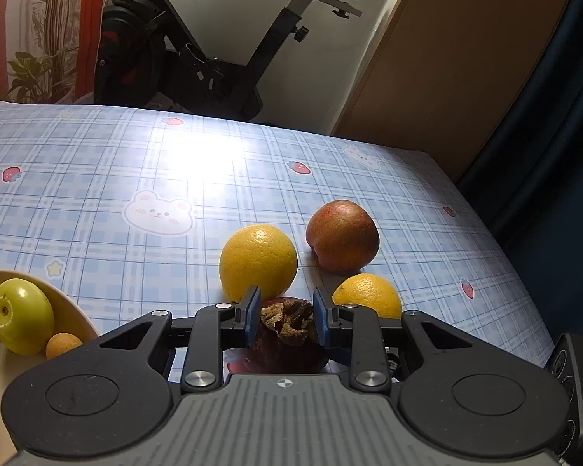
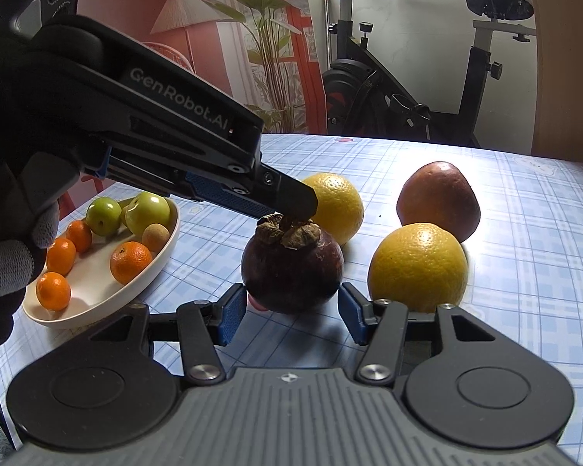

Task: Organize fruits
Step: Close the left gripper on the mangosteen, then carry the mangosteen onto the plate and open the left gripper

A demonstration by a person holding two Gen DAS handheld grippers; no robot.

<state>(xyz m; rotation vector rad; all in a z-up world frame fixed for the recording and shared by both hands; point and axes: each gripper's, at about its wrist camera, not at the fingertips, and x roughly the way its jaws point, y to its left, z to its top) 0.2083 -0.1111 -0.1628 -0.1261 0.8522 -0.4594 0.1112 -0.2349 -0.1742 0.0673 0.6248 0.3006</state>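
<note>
A dark purple mangosteen (image 2: 291,268) with a dry brown cap stands on the checked tablecloth. My left gripper (image 1: 285,314) is above it, its blue pads on either side of the cap (image 1: 287,320), seemingly closed on it; its fingertip (image 2: 291,196) touches the cap in the right wrist view. My right gripper (image 2: 291,310) is open, just in front of the mangosteen, not touching it. Two yellow oranges (image 2: 418,266) (image 2: 336,206) and a red apple (image 2: 439,200) lie behind. A cream bowl (image 2: 163,248) at left holds green fruits (image 2: 147,211) and small tangerines (image 2: 130,262).
The tablecloth (image 1: 136,163) with bunny prints stretches back to the far edge. An exercise bike (image 1: 182,50) and plants stand behind the table. A wooden panel (image 1: 447,58) stands at the back right. The table's right edge (image 1: 517,256) drops off beside the fruit.
</note>
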